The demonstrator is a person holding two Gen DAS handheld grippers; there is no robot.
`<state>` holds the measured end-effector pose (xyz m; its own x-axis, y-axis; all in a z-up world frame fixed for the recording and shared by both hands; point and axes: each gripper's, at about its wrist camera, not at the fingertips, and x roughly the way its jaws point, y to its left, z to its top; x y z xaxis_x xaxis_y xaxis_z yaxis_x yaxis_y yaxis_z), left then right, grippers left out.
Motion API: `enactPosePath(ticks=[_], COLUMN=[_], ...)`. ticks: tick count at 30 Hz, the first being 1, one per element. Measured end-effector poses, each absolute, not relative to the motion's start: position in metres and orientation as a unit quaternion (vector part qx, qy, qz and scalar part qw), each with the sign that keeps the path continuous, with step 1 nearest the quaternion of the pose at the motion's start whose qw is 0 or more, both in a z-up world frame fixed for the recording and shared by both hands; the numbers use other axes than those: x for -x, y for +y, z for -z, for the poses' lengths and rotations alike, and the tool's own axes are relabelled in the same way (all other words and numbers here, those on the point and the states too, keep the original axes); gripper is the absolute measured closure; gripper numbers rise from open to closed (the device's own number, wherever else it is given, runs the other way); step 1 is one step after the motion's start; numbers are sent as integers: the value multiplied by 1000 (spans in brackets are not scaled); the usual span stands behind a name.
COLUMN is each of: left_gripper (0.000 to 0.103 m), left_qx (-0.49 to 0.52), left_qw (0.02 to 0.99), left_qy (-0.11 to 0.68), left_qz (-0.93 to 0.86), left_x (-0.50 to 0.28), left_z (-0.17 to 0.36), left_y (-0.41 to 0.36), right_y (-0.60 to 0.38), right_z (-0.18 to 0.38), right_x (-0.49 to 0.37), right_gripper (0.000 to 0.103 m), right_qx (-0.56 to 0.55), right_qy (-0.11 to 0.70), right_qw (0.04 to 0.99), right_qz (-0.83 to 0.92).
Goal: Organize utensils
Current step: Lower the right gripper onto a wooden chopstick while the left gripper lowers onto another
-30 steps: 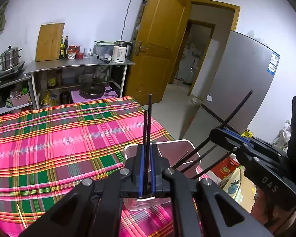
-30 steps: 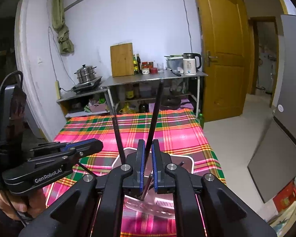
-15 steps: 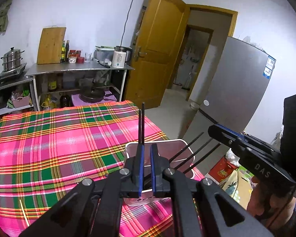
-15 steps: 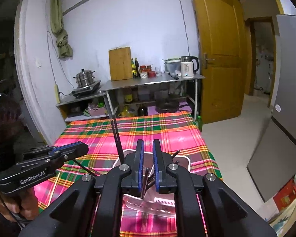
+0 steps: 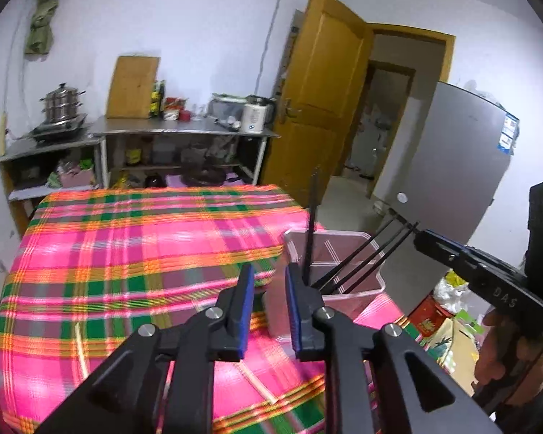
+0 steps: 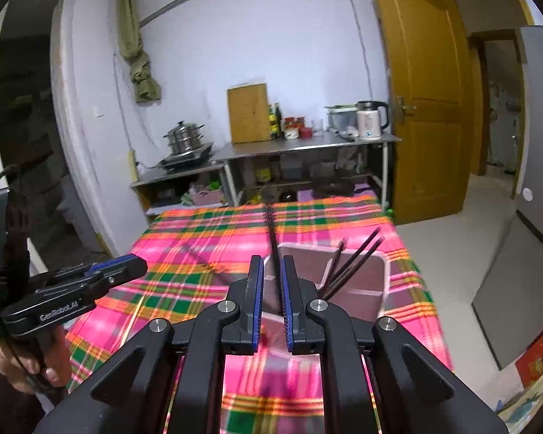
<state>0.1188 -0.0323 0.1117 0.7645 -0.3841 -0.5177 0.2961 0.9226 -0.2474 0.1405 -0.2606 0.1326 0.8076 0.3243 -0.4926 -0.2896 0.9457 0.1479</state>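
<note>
In the left wrist view, the left gripper point(image 5: 268, 289) has its jaws spread apart, with a clear gap between the two blue-lined fingers point(image 5: 243, 298). Nothing is between them. They hang above the bench covered with a pink, green and orange plaid cloth point(image 5: 134, 253). Just in front and to the right stands the clear plastic rectangular container point(image 5: 347, 282), near the right edge of the bench. One thin black chopstick point(image 5: 311, 228) rises almost upright from the container, close behind the right finger of this gripper; whether it touches the finger I cannot tell. Three more black chopsticks point(image 5: 373, 253) lean to the right out of the container, toward the right gripper point(image 5: 430, 240), which enters from the right side. Its jaws cannot be judged from here.

In the right wrist view, the right gripper point(image 6: 271, 289) has its jaws a little apart, not pressed together. A single black chopstick point(image 6: 274, 249) passes up through the narrow gap between the blue pads point(image 6: 289, 296), close to the right one; it seems loose, but the picture is blurred there. The container point(image 6: 376, 278) stands directly ahead on the plaid cloth point(image 6: 206, 238), with three dark chopsticks point(image 6: 354, 256) leaning in its right part. The left gripper point(image 6: 126, 266) is at the left, held by a hand point(image 6: 25, 361).
</note>
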Motion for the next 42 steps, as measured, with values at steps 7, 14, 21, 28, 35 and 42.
enactPosePath(ticks=[7,14,21,28,35,42], left_gripper=[84,84,84,84,84,84], left_qx=[82,94,110,121,124,124], left_qw=[933,927,921,912,903,895], left_qy=[320,347,368,391,412,428], left_qz=[140,102,59,22,-4,-9], left_x=[-97,-90,-94,-108,-139,-172], left_z=[-77,-47,-20,9,29,45], left_y=[-1,29,61,94,124,138], right_y=[-235,-205,-179,-149,-121,-106], right_z=[-104,-78,-46,-17,8,22], right_x=[-132,-137,-151,-169,-201,-238], right_gripper=[94,94,94,94,94,94], right_qx=[-24,-3,22,41,62,68], right_qy=[297,328,359,388,410,422], right_qw=[934,918,901,885,873,870], right_qz=[-197,-224,-243,-253,-257,-245])
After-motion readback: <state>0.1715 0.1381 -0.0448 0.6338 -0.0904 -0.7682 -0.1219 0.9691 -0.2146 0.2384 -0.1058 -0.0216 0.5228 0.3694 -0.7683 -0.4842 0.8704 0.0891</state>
